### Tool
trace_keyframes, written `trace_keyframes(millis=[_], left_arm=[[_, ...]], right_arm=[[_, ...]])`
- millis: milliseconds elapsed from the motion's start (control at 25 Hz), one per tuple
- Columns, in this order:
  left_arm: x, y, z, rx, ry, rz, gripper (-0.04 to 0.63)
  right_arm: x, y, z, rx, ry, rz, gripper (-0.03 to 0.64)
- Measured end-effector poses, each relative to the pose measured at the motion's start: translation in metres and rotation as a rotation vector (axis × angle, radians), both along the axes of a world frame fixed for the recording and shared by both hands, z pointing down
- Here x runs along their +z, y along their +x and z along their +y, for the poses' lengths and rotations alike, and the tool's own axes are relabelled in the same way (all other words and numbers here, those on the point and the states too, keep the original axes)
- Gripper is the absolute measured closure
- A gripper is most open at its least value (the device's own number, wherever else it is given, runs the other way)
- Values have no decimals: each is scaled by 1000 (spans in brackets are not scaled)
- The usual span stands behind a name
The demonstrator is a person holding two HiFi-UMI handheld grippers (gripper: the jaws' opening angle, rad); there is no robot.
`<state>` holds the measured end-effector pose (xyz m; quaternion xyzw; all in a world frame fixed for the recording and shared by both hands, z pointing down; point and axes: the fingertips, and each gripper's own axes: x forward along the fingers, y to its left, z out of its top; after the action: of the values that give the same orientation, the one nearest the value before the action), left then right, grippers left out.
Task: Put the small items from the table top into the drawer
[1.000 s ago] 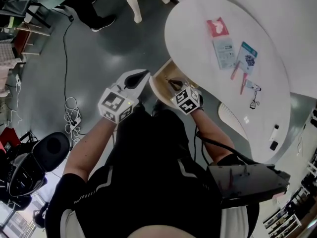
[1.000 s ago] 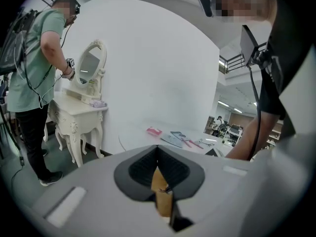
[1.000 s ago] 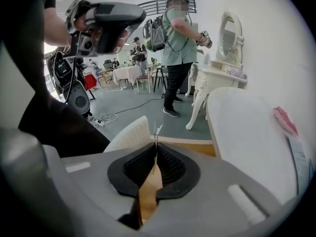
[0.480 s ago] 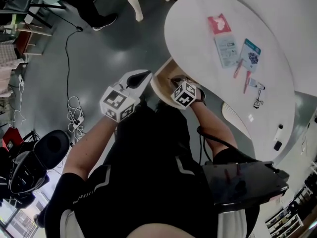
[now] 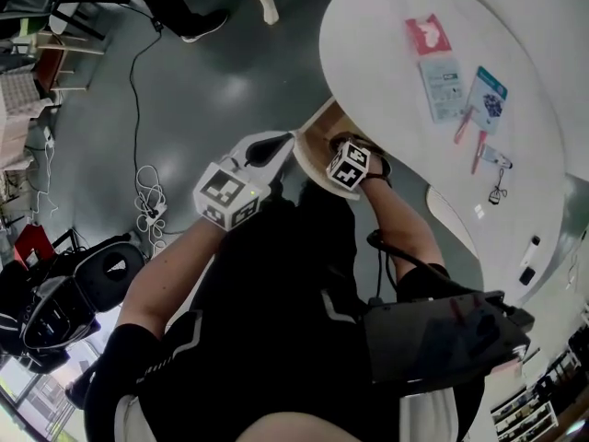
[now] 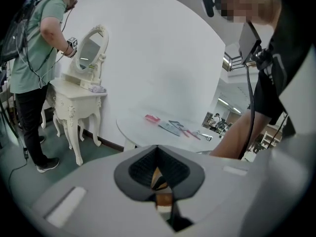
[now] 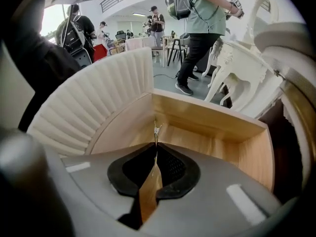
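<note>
Right gripper [image 7: 155, 157] sits inside the drawer [image 7: 217, 125], jaws clenched on a thin metal piece [image 7: 155, 130] that pokes out ahead of its tips; left gripper [image 6: 157, 149] hangs just left of it, beside the drawer, jaws pressed together on nothing; packets [image 6: 170, 127] lie on the table [image 6: 133, 128] well beyond the left gripper.

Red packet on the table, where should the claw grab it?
Probably by the end away from the grey packet, coming down at a slant from that side. The red packet lies flat on the table, so only an edge can be pinched, and the grey packet crowds its other end.
</note>
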<state>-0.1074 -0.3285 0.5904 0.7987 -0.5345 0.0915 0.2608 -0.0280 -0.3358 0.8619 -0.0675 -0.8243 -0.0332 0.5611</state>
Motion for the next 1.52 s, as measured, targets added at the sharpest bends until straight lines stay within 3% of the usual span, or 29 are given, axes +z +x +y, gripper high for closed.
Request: trace_keyframes(millis=[440, 1120, 1400, 1520], left_arm=[[4, -30, 12, -37, -52, -30, 595], [9, -39, 15, -68, -67, -50, 595], [10, -51, 23, -118, -63, -56, 595], [8, -53, 26, -127, -57, -60, 595]], right_arm=[[36, 2, -9, -9, -19, 158, 600], [62, 2, -17, -6, 4, 246, 598], [63, 2, -17, 11, -10, 242, 595], [61, 2, -22, 42, -6, 238, 535]])
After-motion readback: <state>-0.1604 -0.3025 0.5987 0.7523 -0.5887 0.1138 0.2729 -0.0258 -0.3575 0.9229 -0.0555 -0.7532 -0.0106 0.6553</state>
